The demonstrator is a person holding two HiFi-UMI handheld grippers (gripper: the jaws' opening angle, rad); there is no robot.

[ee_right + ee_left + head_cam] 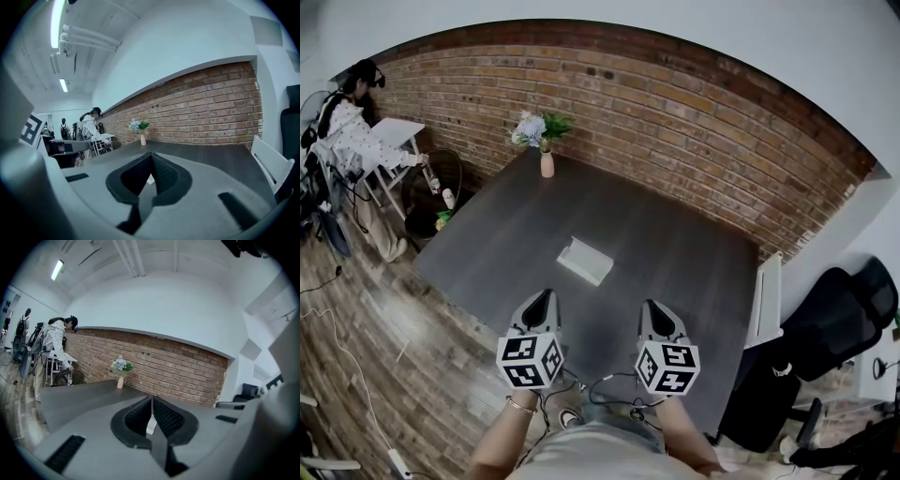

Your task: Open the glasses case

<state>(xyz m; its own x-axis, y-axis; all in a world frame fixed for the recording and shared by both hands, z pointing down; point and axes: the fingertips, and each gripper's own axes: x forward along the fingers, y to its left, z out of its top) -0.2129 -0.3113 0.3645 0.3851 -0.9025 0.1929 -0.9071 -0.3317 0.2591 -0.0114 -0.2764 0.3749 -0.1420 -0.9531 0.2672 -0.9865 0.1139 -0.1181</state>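
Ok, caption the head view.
Left gripper and right gripper, both shut, hover short of the glasses case on the table.

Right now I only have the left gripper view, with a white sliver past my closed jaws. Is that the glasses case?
Observer: Yes. The head view shows the white glasses case lying on the dark table ahead of both grippers, touched by neither.
Operator: And the right gripper?
Observer: The right gripper has its jaws together, nothing between them.
Operator: Which gripper is nearer the case?
Observer: It lies between their lines, a little nearer the left gripper, I'd judge.
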